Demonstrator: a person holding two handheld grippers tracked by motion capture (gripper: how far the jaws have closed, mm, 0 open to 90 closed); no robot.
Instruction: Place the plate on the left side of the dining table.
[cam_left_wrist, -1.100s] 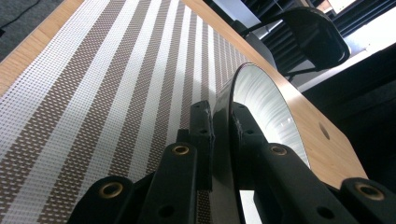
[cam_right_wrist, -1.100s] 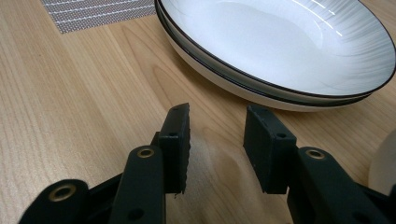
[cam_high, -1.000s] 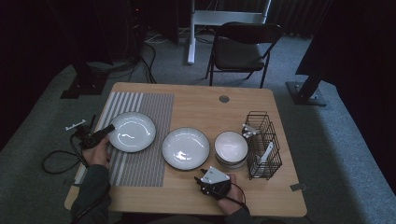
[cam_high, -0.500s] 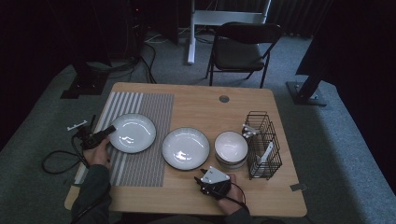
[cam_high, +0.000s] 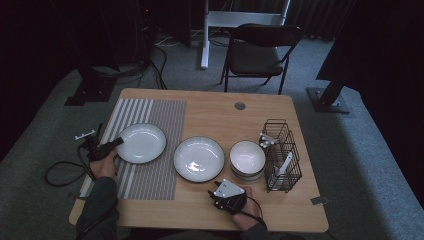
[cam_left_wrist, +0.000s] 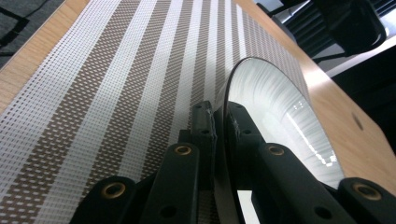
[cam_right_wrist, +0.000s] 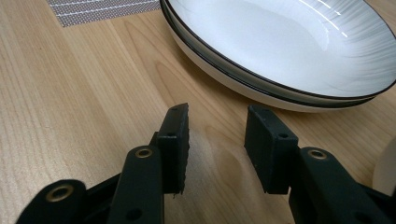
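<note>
1. The left tool (cam_high: 116, 143) is clenched on the near-left rim of a round white ceramic plate with a dark edge (cam_high: 141, 143); in the left gripper view the rim (cam_left_wrist: 224, 121) sits pinched between the two black jaws.
2. That plate lies on a grey-and-white striped woven placemat (cam_high: 160, 120), at the left part of the wooden tabletop (cam_high: 210, 107).
3. The right tool (cam_right_wrist: 217, 133) is released, its jaws standing apart with bare wood between them, and it holds nothing.
4. It rests at the near edge of the tabletop, just in front of a second white dark-rimmed plate (cam_high: 199, 158), near it but not touching.
5. To the right of that plate stands a stack of white bowls (cam_high: 247, 159), and beside it a black wire basket (cam_high: 281, 155) with pale utensils inside.
</note>
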